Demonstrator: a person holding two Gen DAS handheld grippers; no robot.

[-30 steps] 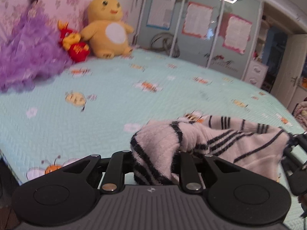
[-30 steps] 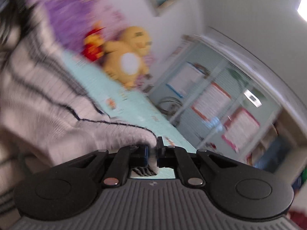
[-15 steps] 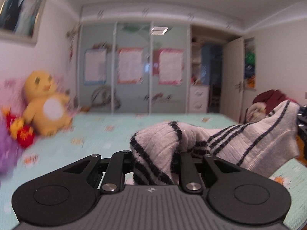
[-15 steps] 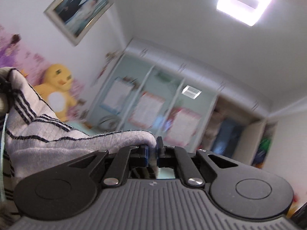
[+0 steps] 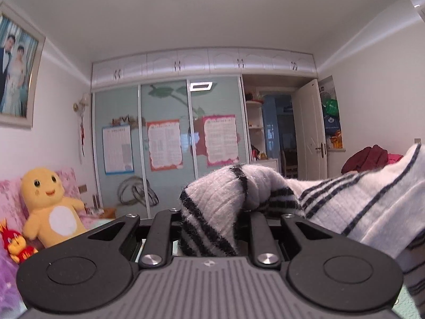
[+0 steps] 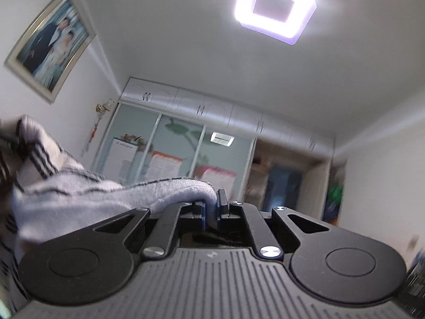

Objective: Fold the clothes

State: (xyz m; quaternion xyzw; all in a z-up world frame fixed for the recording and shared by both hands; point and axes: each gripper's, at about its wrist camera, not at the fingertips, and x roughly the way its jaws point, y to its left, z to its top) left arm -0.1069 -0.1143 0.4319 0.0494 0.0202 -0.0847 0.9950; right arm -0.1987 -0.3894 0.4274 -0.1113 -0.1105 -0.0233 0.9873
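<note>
Striped sweater (image 5: 353,207) is held aloft, stretched between left claw (image 5: 209,228) and right claw (image 6: 211,210), both clamped on fabric, likely for shaking flat.

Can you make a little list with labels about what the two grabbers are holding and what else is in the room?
garment: white knit sweater with black stripes, stretched between both grippers
left gripper: shut on a bunched part
right gripper: shut on a thin edge
toys: yellow plush, red plush
wall: framed photo
background: wardrobe with sliding doors
</note>
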